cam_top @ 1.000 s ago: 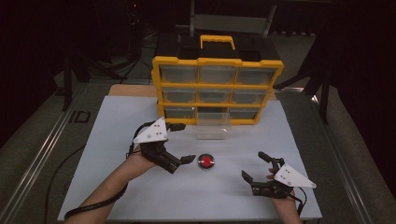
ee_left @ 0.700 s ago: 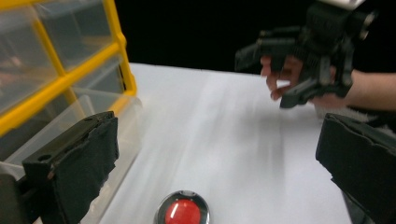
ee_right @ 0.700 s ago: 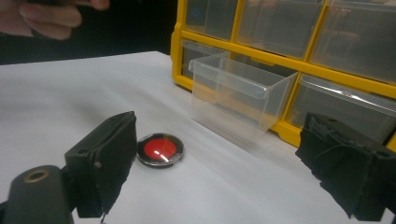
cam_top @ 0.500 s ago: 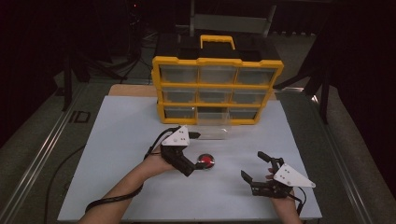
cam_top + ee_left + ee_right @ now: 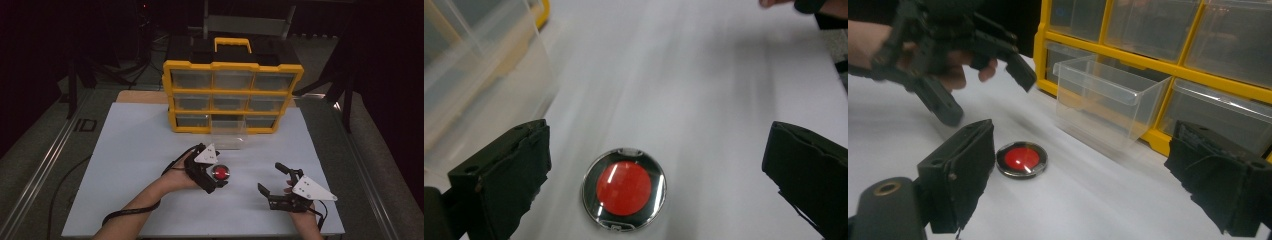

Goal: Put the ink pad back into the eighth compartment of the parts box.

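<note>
A small round tin with a red lid and shiny rim (image 5: 220, 173) lies on the white mat. My left gripper (image 5: 216, 173) hovers right over it, open. In the left gripper view the tin (image 5: 624, 188) sits low between the two wide-apart jaws of that gripper (image 5: 656, 150), touching neither. My right gripper (image 5: 269, 177) rests open near the front right of the mat. Its own view shows the tin (image 5: 1021, 159) beside its left jaw, with the left gripper (image 5: 983, 92) hanging above.
A yellow organizer (image 5: 232, 95) with clear drawers stands at the back of the mat (image 5: 130, 150). One clear drawer (image 5: 227, 135) is pulled out in front of it and looks empty (image 5: 1108, 100). The mat's front edge lies just behind my hands.
My left gripper has moved right and forward, from left of the tin to directly over it. The right gripper and the tin have stayed put.
</note>
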Available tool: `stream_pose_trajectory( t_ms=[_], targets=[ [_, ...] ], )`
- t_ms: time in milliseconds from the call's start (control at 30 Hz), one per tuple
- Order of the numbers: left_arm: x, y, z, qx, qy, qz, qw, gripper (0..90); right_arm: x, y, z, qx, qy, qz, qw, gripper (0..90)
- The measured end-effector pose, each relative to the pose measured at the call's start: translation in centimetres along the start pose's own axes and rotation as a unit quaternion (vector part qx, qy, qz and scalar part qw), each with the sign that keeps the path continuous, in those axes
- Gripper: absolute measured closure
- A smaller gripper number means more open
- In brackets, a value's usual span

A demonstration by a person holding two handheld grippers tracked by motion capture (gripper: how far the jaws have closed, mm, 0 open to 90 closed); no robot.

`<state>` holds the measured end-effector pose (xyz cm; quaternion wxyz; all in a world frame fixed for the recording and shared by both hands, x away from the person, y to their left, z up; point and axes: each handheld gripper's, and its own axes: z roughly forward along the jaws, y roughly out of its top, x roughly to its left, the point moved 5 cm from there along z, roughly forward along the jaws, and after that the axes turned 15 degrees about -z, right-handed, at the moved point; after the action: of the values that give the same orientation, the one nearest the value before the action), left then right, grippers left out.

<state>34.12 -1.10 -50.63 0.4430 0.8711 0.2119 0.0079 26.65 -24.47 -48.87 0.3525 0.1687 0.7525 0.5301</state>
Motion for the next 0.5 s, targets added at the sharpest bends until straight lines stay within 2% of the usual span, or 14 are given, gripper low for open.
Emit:
stream_pose_trajectory(
  t_ms=[100, 267, 500],
  targets=[
    [0.5, -0.5, 0.7, 0.015, 0.008, 0.003, 0.9998, 0.3, 0.0, 0.0, 0.0, 0.000, 0.001, 0.000, 1.0000, 11.5],
    [1.1, -1.0, 1.8, 0.033, 0.012, -0.007, 0.9994, 0.3, 0.0, -0.1, 0.1, 0.000, 0.003, 0.000, 1.0000, 11.5],
    [1.6, -1.8, 3.3, 0.068, 0.028, -0.005, 0.9973, 0.9, 0.0, -0.1, 0.0, 0.000, 0.003, 0.002, 1.0000, 11.5]
  ],
)
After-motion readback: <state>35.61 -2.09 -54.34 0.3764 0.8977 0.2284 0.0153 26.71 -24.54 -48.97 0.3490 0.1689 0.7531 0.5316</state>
